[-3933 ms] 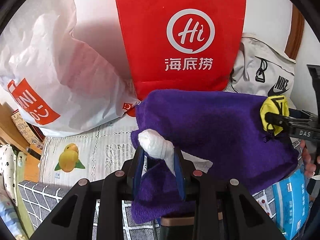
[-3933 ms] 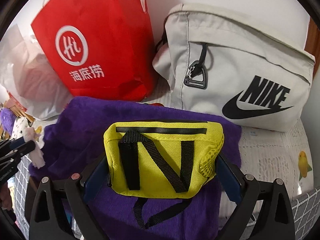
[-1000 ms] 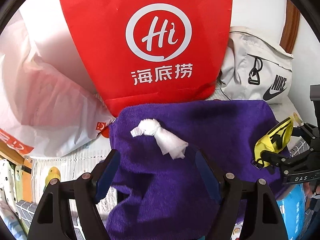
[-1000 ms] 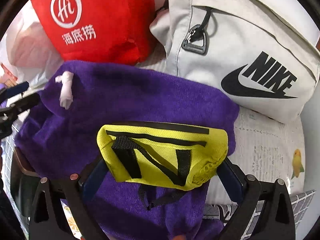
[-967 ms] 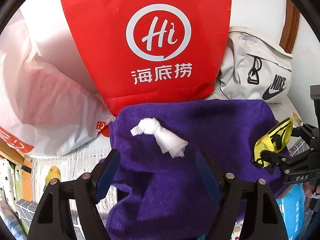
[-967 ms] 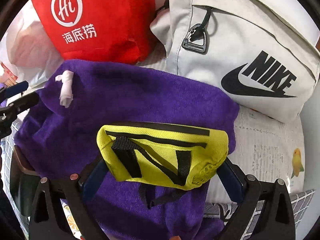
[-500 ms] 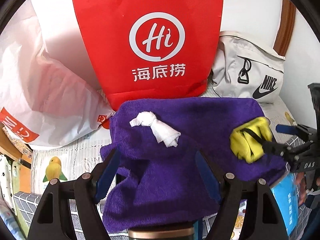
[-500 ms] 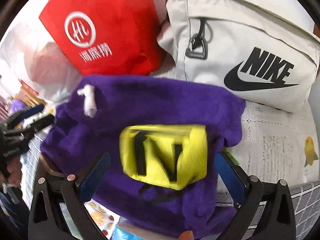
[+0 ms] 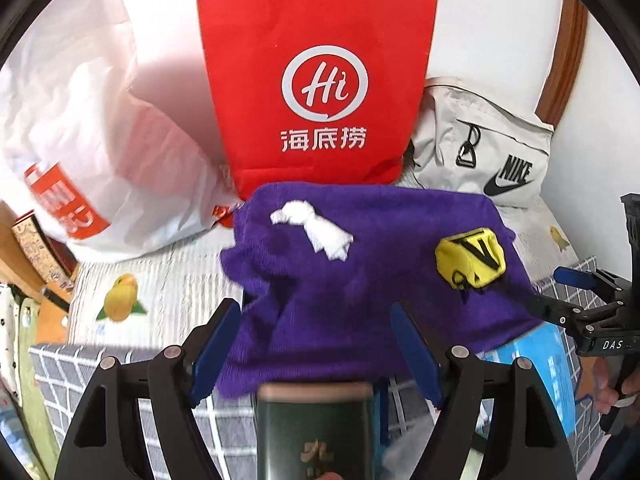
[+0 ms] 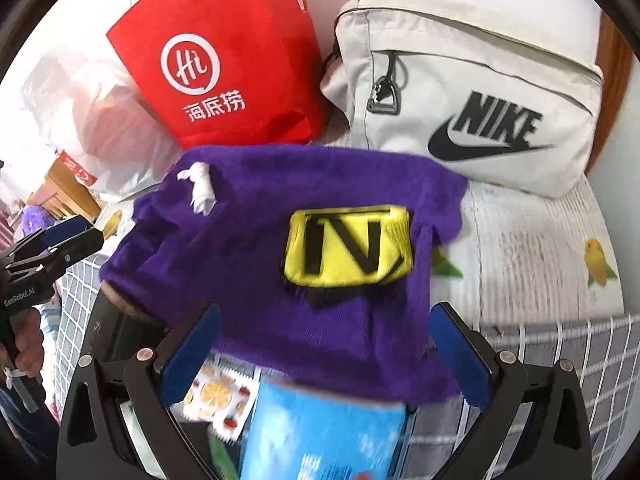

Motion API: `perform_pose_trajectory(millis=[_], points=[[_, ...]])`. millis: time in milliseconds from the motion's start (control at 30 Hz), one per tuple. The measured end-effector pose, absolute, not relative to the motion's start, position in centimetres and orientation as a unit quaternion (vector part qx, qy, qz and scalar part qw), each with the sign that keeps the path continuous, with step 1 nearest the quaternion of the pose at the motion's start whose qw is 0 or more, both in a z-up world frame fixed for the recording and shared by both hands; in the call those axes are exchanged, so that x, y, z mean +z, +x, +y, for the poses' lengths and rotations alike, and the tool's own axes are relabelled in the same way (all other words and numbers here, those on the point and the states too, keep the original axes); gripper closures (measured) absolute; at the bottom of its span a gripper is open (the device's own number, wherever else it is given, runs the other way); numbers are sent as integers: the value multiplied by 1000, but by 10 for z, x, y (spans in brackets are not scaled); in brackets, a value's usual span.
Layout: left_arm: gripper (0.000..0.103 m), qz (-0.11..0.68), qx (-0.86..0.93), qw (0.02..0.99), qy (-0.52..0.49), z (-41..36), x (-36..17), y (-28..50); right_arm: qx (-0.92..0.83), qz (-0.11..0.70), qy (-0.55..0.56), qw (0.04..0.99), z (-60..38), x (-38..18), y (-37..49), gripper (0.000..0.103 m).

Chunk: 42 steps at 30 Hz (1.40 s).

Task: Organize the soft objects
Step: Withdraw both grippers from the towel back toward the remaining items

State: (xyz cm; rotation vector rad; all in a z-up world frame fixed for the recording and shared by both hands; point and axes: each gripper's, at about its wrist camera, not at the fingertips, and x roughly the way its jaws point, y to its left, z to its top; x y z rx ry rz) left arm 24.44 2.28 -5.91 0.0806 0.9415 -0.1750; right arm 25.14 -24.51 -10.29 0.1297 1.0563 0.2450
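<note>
A purple towel (image 9: 360,280) lies spread over boxes; it also shows in the right wrist view (image 10: 280,240). A white knotted cloth (image 9: 316,228) lies on its far left part, also in the right wrist view (image 10: 200,188). A yellow pouch with black straps (image 9: 470,258) lies on its right part, also in the right wrist view (image 10: 348,246). My left gripper (image 9: 316,352) is open and empty, near the towel's front edge. My right gripper (image 10: 324,352) is open and empty, pulled back from the pouch.
A red Hi bag (image 9: 316,84), a white plastic bag (image 9: 92,140) and a grey Nike bag (image 9: 480,156) stand behind the towel against the wall. A dark green tin (image 9: 316,428) and a blue box (image 10: 320,432) sit under the towel's front. The bedspread (image 9: 160,280) has a fruit print.
My right gripper opened and let the yellow pouch go onto the towel, then drew back. My left gripper, open since a second ago, also drew back from the white cloth.
</note>
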Motion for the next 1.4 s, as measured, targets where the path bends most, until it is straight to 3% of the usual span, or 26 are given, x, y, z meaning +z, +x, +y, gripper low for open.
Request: perform_pose_trajectory(millis=[400, 800, 1067, 1400], points=[[27, 425, -80, 901, 32, 29, -43, 142, 108, 454, 49, 883, -227, -70, 149, 2], [27, 450, -103, 887, -5, 36, -78, 68, 136, 428, 38, 893, -199, -82, 62, 3], [27, 446, -134, 884, 36, 9, -87, 52, 124, 443, 92, 883, -219, -99, 29, 3], [28, 460, -125, 879, 19, 7, -103, 74, 99, 458, 137, 873, -245, -116, 20, 3]])
